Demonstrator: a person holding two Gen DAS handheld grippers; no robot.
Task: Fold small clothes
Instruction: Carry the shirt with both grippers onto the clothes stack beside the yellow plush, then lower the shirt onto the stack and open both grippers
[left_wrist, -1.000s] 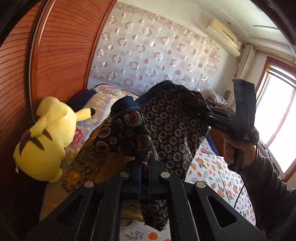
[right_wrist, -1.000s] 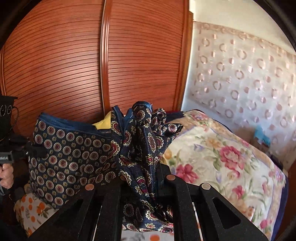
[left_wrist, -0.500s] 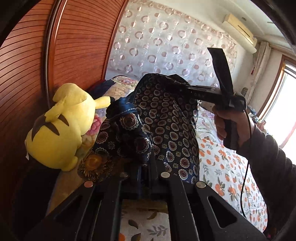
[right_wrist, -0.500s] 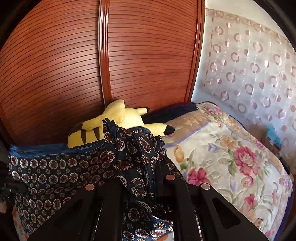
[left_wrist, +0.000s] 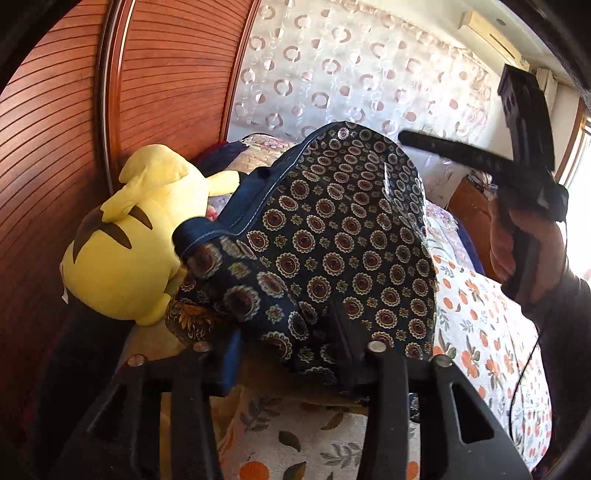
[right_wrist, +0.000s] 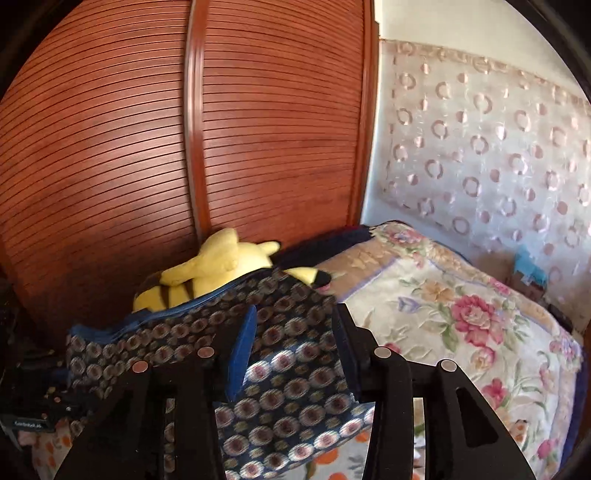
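A small navy garment (left_wrist: 332, 236) with round medallion print and a blue hem lies draped in front of the left gripper (left_wrist: 284, 332), whose fingers stand apart with cloth lying between them. The same garment (right_wrist: 280, 354) lies between the spread fingers of the right gripper (right_wrist: 291, 332), loose on the bed. In the left wrist view the right gripper (left_wrist: 402, 136) is held by a hand (left_wrist: 524, 243) above and right of the garment.
A yellow plush toy (left_wrist: 136, 236) lies against the slatted wooden wardrobe door (right_wrist: 184, 129), just behind the garment. A floral pillow (right_wrist: 461, 317) lies to the right. The orange-print bedsheet (left_wrist: 487, 332) spreads below. A patterned curtain (left_wrist: 351, 77) hangs behind.
Both grippers have opened and let go of the garment, which has dropped from its held-up, bunched state and now spreads lower over the bed. Both grippers have come down.
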